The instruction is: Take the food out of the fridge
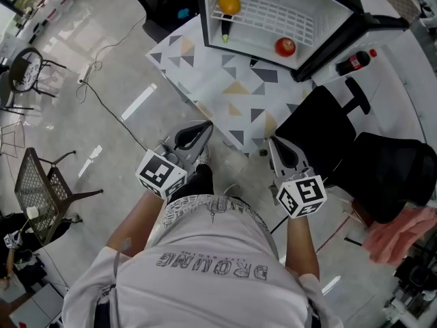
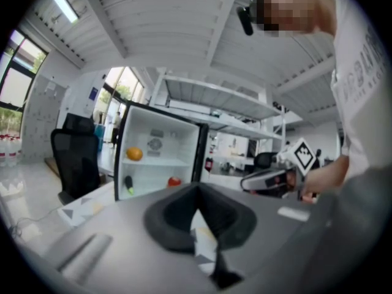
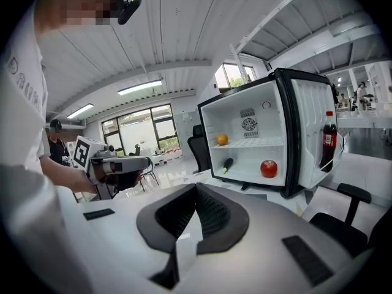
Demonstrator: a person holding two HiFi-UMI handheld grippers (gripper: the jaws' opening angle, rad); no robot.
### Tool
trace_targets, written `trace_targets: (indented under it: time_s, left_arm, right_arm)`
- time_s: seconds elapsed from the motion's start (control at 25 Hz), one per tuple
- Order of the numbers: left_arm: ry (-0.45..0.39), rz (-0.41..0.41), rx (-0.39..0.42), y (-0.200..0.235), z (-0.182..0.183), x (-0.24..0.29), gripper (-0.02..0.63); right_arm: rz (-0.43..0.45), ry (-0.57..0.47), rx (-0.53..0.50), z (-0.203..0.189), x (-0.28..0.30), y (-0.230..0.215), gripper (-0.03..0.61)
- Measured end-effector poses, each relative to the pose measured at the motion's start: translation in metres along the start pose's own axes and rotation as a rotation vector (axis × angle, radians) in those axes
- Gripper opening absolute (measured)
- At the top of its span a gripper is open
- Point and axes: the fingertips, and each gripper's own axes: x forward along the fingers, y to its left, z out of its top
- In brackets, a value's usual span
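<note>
A small white fridge (image 1: 273,12) stands open on a table with a triangle pattern (image 1: 225,87). Inside, an orange (image 1: 229,3) lies on the wire shelf; a dark green vegetable (image 1: 225,30) and a red apple (image 1: 285,46) rest on the fridge floor. The same orange (image 3: 222,139), vegetable (image 3: 227,164) and apple (image 3: 268,168) show in the right gripper view. My left gripper (image 1: 204,126) and right gripper (image 1: 274,142) are both shut and empty, held side by side short of the table's near edge. Each points toward the fridge (image 2: 159,158).
A cola bottle (image 1: 354,62) sits in the open fridge door. Black office chairs (image 1: 321,125) stand close at the right, with a pink cloth (image 1: 403,227) beyond. A wire chair (image 1: 41,183) and a floor cable (image 1: 109,108) lie to the left.
</note>
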Motion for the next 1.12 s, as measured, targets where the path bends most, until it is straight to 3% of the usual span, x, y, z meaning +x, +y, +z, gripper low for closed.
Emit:
trace_targets:
  time_s: [1.12]
  left_arm:
    - [0.010, -0.119, -0.012, 0.160, 0.031, 0.044, 0.000]
  right_arm:
    - [-0.094, 0.025, 0.014, 0.062, 0.155, -0.010, 0.000]
